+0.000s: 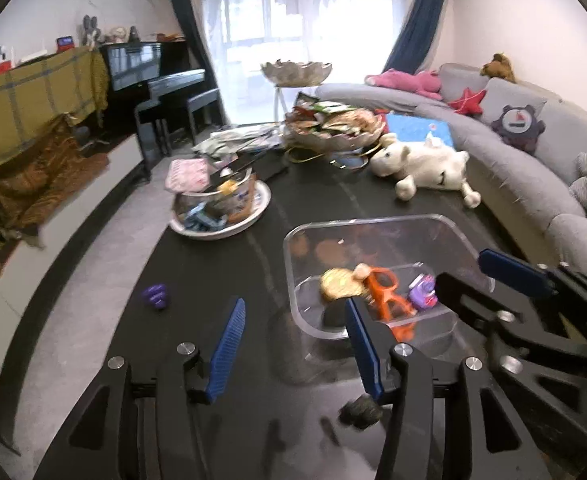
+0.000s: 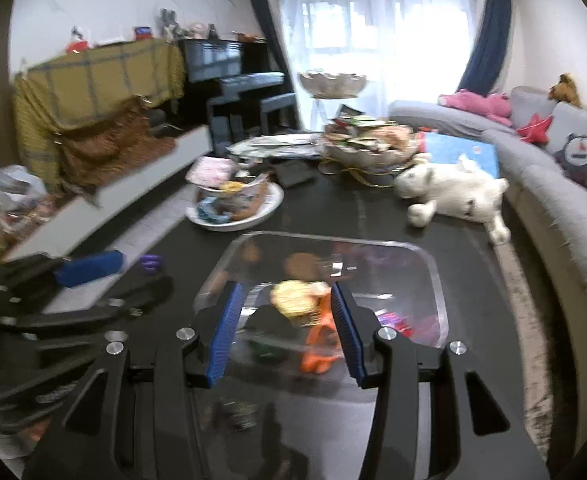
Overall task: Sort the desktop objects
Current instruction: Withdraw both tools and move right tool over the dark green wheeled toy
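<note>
clear glossy plastic bin (image 1: 373, 228); blk glossy tabletop (image 1: 197, 280)

Left gripper (image 1: 295, 320) gapes empty beside clear bin (image 1: 373, 228).

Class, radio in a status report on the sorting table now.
Left gripper and right gripper open, empty. Clear bin holds orange toy glasses. Purple toy unsorted on table. Nothing blocking.
</note>
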A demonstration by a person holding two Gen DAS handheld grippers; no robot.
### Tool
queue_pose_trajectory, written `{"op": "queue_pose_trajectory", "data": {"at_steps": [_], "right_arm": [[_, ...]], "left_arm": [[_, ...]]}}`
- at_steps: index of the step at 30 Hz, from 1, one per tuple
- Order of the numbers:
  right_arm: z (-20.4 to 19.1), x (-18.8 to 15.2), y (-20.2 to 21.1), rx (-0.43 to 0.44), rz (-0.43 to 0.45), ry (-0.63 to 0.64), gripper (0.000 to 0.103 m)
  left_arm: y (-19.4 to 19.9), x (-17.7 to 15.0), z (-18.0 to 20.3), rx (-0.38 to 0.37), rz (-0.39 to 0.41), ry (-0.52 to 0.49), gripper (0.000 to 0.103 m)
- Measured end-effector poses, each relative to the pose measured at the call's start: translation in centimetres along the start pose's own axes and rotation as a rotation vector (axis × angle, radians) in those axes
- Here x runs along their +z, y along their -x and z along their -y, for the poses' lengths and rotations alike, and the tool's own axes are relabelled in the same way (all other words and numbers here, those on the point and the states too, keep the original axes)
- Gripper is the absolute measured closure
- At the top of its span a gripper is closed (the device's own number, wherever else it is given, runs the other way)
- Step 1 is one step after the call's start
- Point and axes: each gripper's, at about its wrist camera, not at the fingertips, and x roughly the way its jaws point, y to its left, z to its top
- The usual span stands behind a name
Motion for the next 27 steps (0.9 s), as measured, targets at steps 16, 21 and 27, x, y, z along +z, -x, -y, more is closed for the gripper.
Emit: {"op": "queue_pose_trajectory", "data": {"at_steps": [16,21,27], "right_arm": [[-3.7,-5.8,-1.7,0.073,-0.105,-0.035,0.057],[-3.3,-7.9,-3.0,0.105,-0.16,-0.069,0.057],[-3.0,-9.5,-4.5,0.101,-0.209,-0.071,0.057]], "left_arm": [[0.2,-7.1,-3.5,0.078,-0.1,0.118,0.055],[-1.0,-8.7,-3.4,0.096,-0.136,0.107,0.055],[-2.9,-9.9,-3.3,0.08,-0.198,0.109,0.055]]}}
